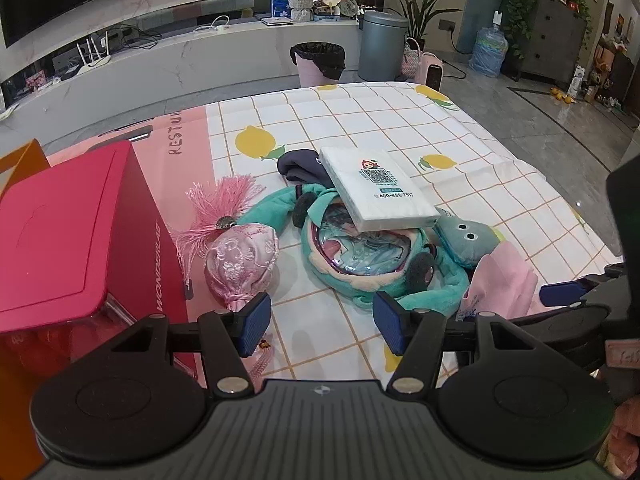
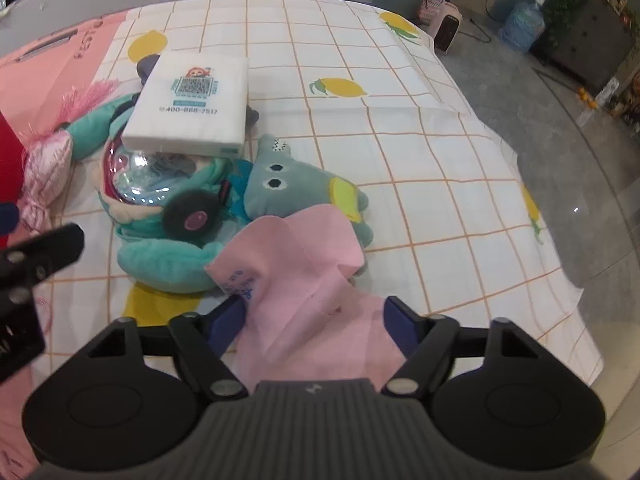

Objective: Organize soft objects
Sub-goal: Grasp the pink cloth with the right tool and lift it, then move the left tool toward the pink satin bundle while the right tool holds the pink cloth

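Little of the sorting appears done: on the table (image 1: 360, 120) a heap is seen beside the red box (image 1: 72, 232), made up of a teal plush bag (image 1: 360, 256), a tissue pack (image 2: 192, 104) laid on top, a grey-blue plush (image 2: 288, 184) and a pink pouch (image 1: 240, 260). The left tool (image 1: 320, 316) is held partly open and empty. The pink cloth (image 2: 304, 264) lies between the half-closed pads of the right tool (image 2: 316, 324); a firm grip cannot be told, and the box's contents are hidden
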A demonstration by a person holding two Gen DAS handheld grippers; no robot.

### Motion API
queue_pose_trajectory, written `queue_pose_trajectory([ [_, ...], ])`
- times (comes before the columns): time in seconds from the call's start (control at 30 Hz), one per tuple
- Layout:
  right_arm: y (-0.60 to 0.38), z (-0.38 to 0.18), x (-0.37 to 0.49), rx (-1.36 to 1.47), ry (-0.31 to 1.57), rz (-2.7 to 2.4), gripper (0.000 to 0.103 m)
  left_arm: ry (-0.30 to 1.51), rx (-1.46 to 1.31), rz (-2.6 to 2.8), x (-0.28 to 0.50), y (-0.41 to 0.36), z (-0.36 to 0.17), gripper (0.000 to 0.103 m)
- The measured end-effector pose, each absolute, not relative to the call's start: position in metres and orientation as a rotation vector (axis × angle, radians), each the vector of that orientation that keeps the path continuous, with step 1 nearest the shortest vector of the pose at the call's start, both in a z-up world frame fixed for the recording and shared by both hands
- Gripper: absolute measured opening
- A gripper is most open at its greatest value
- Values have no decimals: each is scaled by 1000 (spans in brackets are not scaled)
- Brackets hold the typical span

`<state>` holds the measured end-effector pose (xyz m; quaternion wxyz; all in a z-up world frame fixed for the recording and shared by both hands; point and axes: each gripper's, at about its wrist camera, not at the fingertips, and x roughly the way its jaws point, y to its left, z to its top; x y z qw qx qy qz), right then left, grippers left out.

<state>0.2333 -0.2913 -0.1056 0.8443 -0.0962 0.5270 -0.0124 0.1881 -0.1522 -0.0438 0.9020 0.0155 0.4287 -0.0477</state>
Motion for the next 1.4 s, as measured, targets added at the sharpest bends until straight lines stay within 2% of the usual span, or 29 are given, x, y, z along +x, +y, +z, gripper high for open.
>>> queue_pose_trajectory([
  [0.07,-293,-105,234,-179,1116,-20,57,875,44,-94,186,-153,-44,69],
  [0.17,-297,-103,232,-122,1116,11,44,879,41,-83,187,-151,-45,69],
  [0.2,-298,-103,232,-107,1120,22,42,884,34,-75,188,-151,-47,69],
  [0.4,-296,-103,232,-75,1127,40,39,911,16,-48,196,-150,-56,69],
  [0.57,-300,-102,231,-43,1135,40,28,928,10,6,207,-150,-64,69],
  [1.07,-299,-102,230,-66,1133,53,28,905,-18,148,222,-157,-73,69],
  [1.17,-298,-102,229,-71,1132,54,28,883,-26,176,214,-154,-76,50],
  [1.23,-298,-102,229,-73,1133,54,29,858,3,204,205,-154,-78,24],
  [1.33,-298,-102,229,-74,1133,55,29,849,97,214,190,-160,-82,9],
  [1.4,-298,-102,229,-75,1133,55,29,866,94,202,178,-159,-85,5],
])
